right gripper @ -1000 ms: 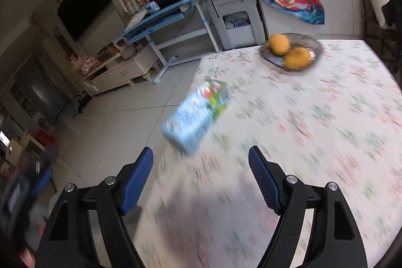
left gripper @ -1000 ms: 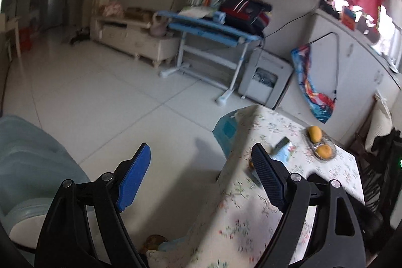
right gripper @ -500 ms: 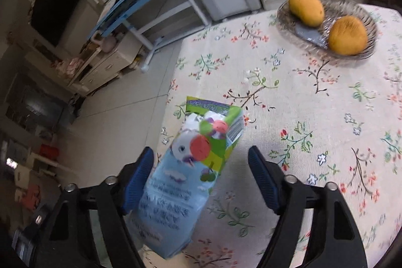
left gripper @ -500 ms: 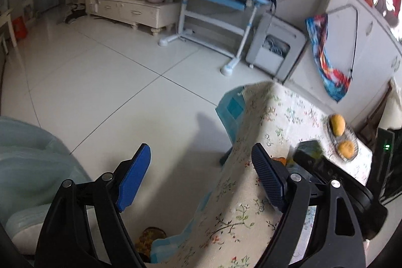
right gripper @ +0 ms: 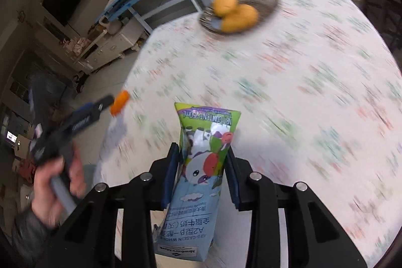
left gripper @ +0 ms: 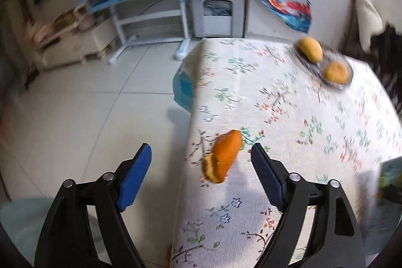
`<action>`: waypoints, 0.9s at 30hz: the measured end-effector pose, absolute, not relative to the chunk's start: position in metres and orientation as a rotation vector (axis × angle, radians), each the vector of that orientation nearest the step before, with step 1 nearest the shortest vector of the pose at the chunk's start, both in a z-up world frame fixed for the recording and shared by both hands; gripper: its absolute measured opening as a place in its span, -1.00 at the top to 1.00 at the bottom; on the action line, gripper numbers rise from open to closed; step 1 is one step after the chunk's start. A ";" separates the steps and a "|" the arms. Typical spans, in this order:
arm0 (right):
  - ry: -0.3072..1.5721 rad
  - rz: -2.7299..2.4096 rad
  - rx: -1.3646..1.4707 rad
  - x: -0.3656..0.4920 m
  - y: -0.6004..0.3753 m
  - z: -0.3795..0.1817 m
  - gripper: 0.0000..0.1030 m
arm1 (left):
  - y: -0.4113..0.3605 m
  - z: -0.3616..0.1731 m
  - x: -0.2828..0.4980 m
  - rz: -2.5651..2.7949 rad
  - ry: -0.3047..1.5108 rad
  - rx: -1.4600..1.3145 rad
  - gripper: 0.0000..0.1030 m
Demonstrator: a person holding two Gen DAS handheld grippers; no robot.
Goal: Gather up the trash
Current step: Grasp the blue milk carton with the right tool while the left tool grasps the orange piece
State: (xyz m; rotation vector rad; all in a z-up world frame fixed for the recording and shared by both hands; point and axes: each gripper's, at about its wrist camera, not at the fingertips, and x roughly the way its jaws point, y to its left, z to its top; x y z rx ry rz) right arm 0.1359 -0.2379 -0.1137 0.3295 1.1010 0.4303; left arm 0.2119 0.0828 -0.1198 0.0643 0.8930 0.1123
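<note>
While closing in from both sides, clamping the milk carton (right gripper: 201,175) between the pads of the right gripper (right gripper: 201,177), flattened top end pointing forward over the floral tablecloth (right gripper: 301,92). Having just been closing, jaws now pressing on the carton's sides, with its base hanging back between the black arms toward the camera.

Standing wide apart at the left gripper (left gripper: 201,160), jaws having just been narrowing slightly, with nothing pressed between the blue pads (left gripper: 135,175). Lying in the gap ahead of them, close to the tablecloth's left edge: an orange peel (left gripper: 224,158), curled, in what looks like two pieces; contact with either pad not apparent.

Sitting toward the far right corner of the table: a dish (left gripper: 324,62) holding two yellow-orange fruits (left gripper: 311,48). Gripping the left tool's handle, seen blurred from the right wrist view: a hand (right gripper: 50,190).
</note>
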 end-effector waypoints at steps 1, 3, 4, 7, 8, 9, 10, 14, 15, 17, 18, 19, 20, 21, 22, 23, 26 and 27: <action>1.094 0.418 0.332 0.131 -0.246 -0.114 0.27 | 0.081 -0.120 0.213 0.102 0.900 0.077 -0.32; 1.074 0.403 0.361 0.118 -0.261 -0.120 0.22 | 0.078 -0.127 0.217 0.077 0.925 0.089 -0.09; 1.072 0.397 0.377 0.118 -0.263 -0.122 0.21 | 0.078 -0.129 0.217 0.073 0.934 0.094 0.00; 1.079 0.406 0.401 0.118 -0.262 -0.128 0.16 | 0.079 -0.134 0.218 0.055 0.927 0.106 0.02; 1.080 0.416 0.387 0.118 -0.259 -0.128 0.09 | 0.078 -0.134 0.218 0.049 0.921 0.112 0.01; 1.079 0.422 0.379 0.118 -0.257 -0.128 0.03 | 0.077 -0.133 0.219 0.046 0.912 0.120 0.01; 1.079 0.425 0.378 0.117 -0.256 -0.128 0.02 | 0.077 -0.133 0.219 0.043 0.905 0.121 0.01; 1.083 0.436 0.379 0.117 -0.257 -0.127 0.01 | 0.069 -0.137 0.223 0.022 0.901 0.144 0.03; 1.084 0.441 0.372 0.117 -0.257 -0.127 0.06 | 0.067 -0.137 0.225 0.016 0.900 0.146 0.11; 1.082 0.446 0.346 0.115 -0.257 -0.127 0.17 | 0.065 -0.136 0.226 -0.007 0.906 0.129 0.58; 1.080 0.457 0.339 0.114 -0.256 -0.126 0.19 | 0.062 -0.136 0.226 -0.012 0.910 0.132 0.63; 1.073 0.468 0.328 0.113 -0.254 -0.125 0.20 | 0.058 -0.136 0.225 -0.012 0.912 0.156 0.67; 1.066 0.470 0.317 0.112 -0.254 -0.125 0.22 | 0.054 -0.135 0.223 -0.019 0.914 0.168 0.69; 1.055 0.470 0.301 0.112 -0.252 -0.123 0.22 | 0.050 -0.134 0.220 -0.035 0.920 0.164 0.70; 1.047 0.467 0.294 0.112 -0.251 -0.122 0.23 | 0.047 -0.133 0.218 -0.045 0.922 0.161 0.73; 1.033 0.460 0.289 0.112 -0.251 -0.119 0.25 | 0.044 -0.130 0.214 -0.057 0.920 0.160 0.73; 0.988 0.436 0.284 0.111 -0.253 -0.111 0.31 | 0.030 -0.117 0.196 -0.097 0.901 0.143 0.74; 0.975 0.431 0.288 0.111 -0.255 -0.109 0.32 | 0.026 -0.111 0.188 -0.108 0.889 0.136 0.74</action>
